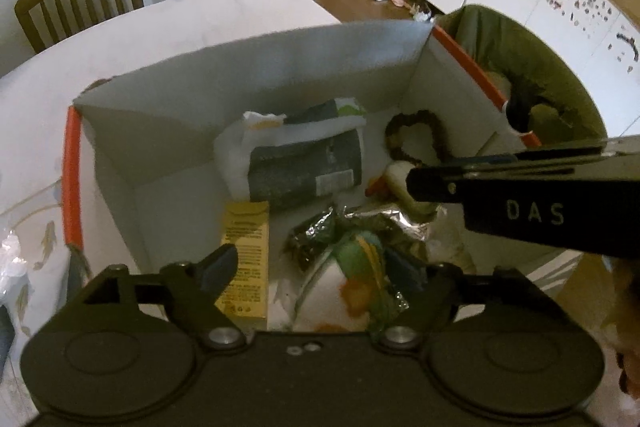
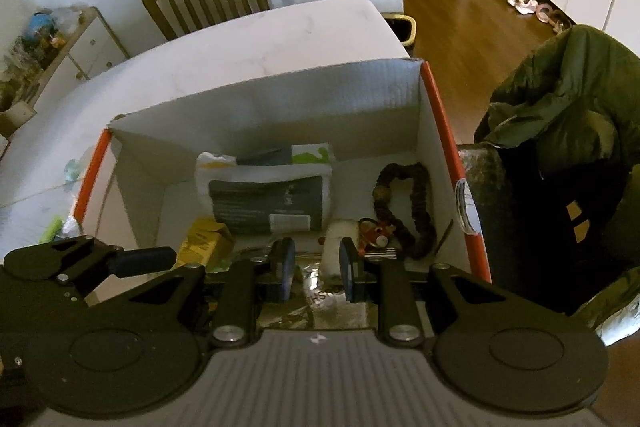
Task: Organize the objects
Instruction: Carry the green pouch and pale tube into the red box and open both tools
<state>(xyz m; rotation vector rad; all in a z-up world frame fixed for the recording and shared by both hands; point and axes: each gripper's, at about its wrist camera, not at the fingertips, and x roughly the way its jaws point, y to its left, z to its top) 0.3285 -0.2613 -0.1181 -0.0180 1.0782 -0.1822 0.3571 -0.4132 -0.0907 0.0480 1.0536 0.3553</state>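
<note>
the white cardboard box with orange edges (image 2: 280, 107) sits on the white surface (image 2: 240, 39). inside lie a dark grey packet (image 2: 266, 205), a yellow carton (image 1: 244, 239) and a brown scrunchie loop (image 2: 416, 203). the left gripper (image 1: 320, 267) hangs over the box, jaws released. the right gripper (image 2: 316, 267) has its jaws apart, holding nothing.

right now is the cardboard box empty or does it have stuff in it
Not empty. The cardboard box holds a dark grey packet, a yellow carton, a brown scrunchie and foil wrappers on its floor.
</note>
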